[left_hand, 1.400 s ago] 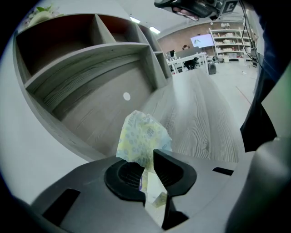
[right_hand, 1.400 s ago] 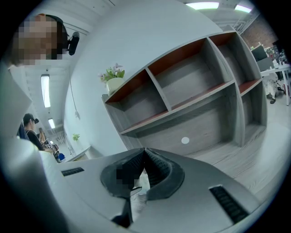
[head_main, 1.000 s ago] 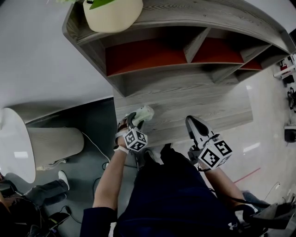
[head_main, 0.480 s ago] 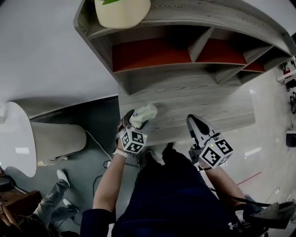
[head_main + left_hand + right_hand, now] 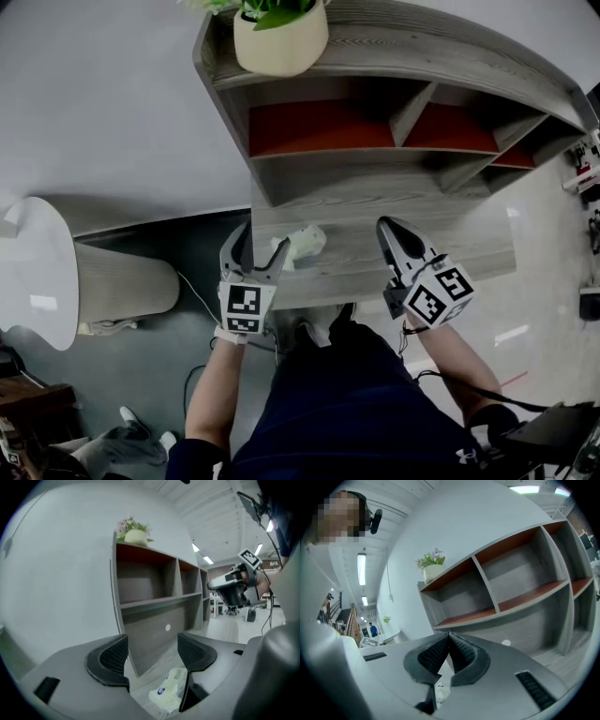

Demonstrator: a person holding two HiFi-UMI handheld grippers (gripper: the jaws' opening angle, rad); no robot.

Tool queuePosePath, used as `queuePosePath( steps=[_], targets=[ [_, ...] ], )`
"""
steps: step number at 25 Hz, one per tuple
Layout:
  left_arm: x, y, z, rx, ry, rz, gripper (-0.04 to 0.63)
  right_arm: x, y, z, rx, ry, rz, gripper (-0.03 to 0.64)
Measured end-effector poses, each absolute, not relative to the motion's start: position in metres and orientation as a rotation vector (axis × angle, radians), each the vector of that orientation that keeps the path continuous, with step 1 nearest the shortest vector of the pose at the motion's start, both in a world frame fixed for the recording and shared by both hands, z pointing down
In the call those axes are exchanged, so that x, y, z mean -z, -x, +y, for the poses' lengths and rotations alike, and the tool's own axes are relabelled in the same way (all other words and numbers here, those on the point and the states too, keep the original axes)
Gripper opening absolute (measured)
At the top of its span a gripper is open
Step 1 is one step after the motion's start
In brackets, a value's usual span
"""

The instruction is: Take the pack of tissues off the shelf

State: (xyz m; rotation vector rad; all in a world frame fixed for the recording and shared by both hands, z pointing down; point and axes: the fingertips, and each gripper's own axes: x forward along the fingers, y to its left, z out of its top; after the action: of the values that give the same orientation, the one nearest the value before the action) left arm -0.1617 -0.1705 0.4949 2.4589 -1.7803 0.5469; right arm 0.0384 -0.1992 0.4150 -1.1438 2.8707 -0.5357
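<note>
The pack of tissues [image 5: 305, 242], pale green-white, lies on the grey wooden lower ledge [image 5: 450, 239] of the shelf unit, near its left end. My left gripper [image 5: 255, 251] hangs above and just left of it, open. Its jaws have just been opening wide off the pack and then eased in slightly, with nothing between the pads. In the left gripper view the pack [image 5: 169, 693] shows low between the fingers [image 5: 110, 660], well below them. My right gripper [image 5: 389, 231] hovers over the ledge to the right, shut and empty, its tips [image 5: 449, 638] together.
The shelf unit [image 5: 394, 56] has empty red-lined compartments, with a potted plant [image 5: 281, 39] on top. A white wall stands at its left. A round white table [image 5: 37, 281] stands at far left, with cables and someone's shoes [image 5: 141, 441] on the dark floor.
The left gripper let go of the tissue pack, rose and rolled level. The pack now lies alone on the ledge. The right gripper rose a little.
</note>
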Motion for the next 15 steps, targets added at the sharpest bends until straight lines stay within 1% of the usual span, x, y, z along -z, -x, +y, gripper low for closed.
queuePosePath(
  steps=[2, 4, 9, 15],
  targets=[
    [-0.466, 0.167, -0.168, -0.460, -2.459, -1.833, 0.326, -0.399, -0.030, -0.207, 0.469, 1.113, 2.886, 0.001],
    [-0.438, 0.171, -0.166, -0.361, -2.456, -1.879, 0.291, -0.382, -0.019, -0.214, 0.406, 1.076, 2.895, 0.000],
    [-0.382, 0.167, -0.155, -0.137, -2.485, -1.914, 0.182, -0.341, 0.008, -0.221, 0.281, 0.981, 2.895, 0.000],
    [-0.338, 0.159, -0.145, 0.022, -2.498, -1.947, 0.144, -0.317, 0.034, -0.210, 0.384, 0.881, 2.826, 0.001]
  ],
)
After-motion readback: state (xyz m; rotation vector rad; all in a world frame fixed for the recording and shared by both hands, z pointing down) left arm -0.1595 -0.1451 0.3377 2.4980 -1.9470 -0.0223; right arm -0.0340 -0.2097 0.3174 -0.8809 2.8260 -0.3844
